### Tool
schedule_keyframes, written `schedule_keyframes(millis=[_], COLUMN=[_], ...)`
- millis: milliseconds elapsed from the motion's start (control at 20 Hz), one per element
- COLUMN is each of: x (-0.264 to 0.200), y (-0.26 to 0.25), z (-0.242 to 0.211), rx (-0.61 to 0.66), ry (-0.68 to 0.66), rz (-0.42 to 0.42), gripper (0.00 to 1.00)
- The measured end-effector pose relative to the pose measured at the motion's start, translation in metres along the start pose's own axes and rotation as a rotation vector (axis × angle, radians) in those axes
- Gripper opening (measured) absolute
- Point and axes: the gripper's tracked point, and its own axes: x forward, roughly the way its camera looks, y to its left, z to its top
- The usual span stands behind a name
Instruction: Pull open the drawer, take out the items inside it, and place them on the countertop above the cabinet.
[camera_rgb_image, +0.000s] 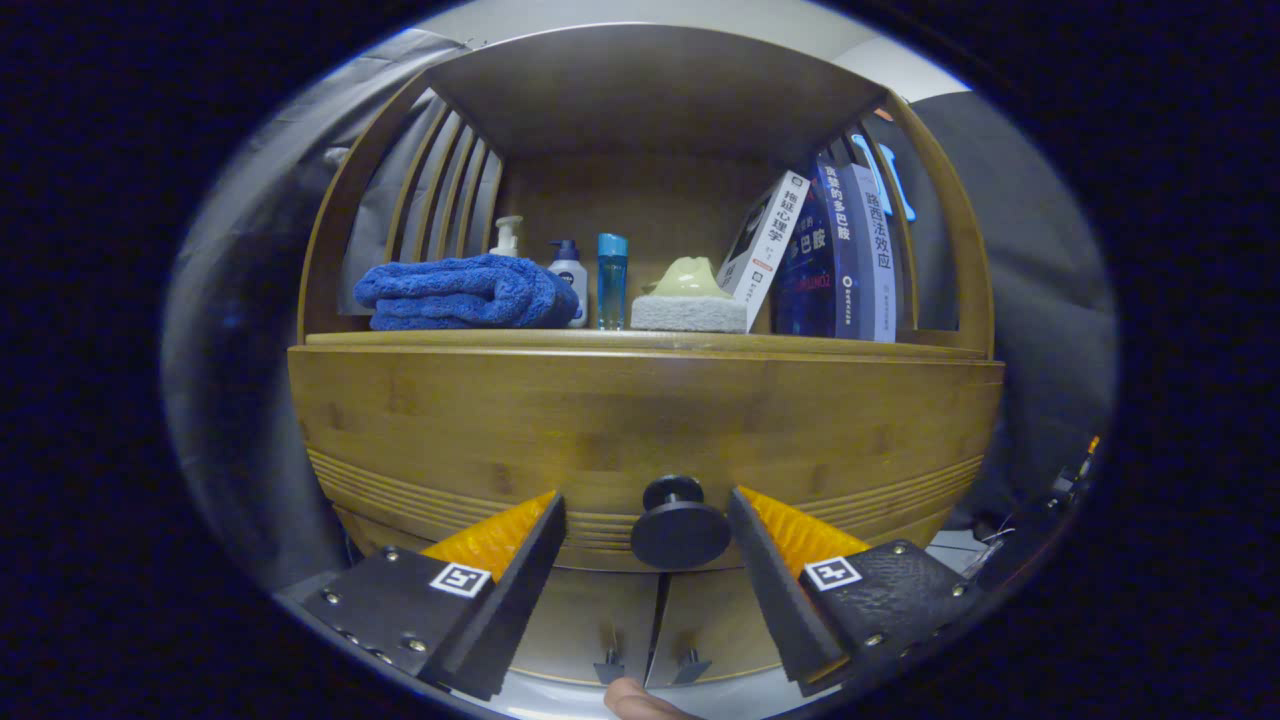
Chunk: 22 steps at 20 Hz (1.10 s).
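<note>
Gripper view: tongs (646, 500) spread wide, holding nothing, either side of the round black knob (679, 525) on the closed wooden drawer front (640, 420). Desk (640, 341) above carries a folded blue towel (462, 292), bottles, a grey sponge (688, 313) and upright books (845, 250).

Screwed tongs (647, 545) plates bear square, perhaps coded, markers.

My gripper (647, 525) sits w/ fingers spread either side of the drawer knob (679, 524), knob at 12 just ahead. Countertop (640, 342) above drawer: towel (462, 292) at 11, bottles (580, 275) behind it, sponge (690, 312) at 12, books (840, 250) at 1. Cabinet doors (640, 625) below drawer.
</note>
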Motion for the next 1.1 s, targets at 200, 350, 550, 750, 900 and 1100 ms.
schedule_keyframes(millis=[200, 350, 550, 750, 900, 1100], x=[0.0, 0.001, 0.0, -0.007, -0.025, -0.07], y=[0.0, 0.002, 0.0, -0.003, -0.013, -0.016], z=[-0.001, -0.001, -0.002, -0.025, -0.026, -0.025], rx=[0.007, 0.005, -0.002, -0.002, -0.043, -0.039], ry=[-0.003, -0.007, 0.007, 0.082, 0.077, 0.087], rz=[0.003, 0.002, 0.005, 0.02, 0.001, -0.013], gripper=[0.99, 0.99, 0.99, 0.99, 0.98, 0.99])
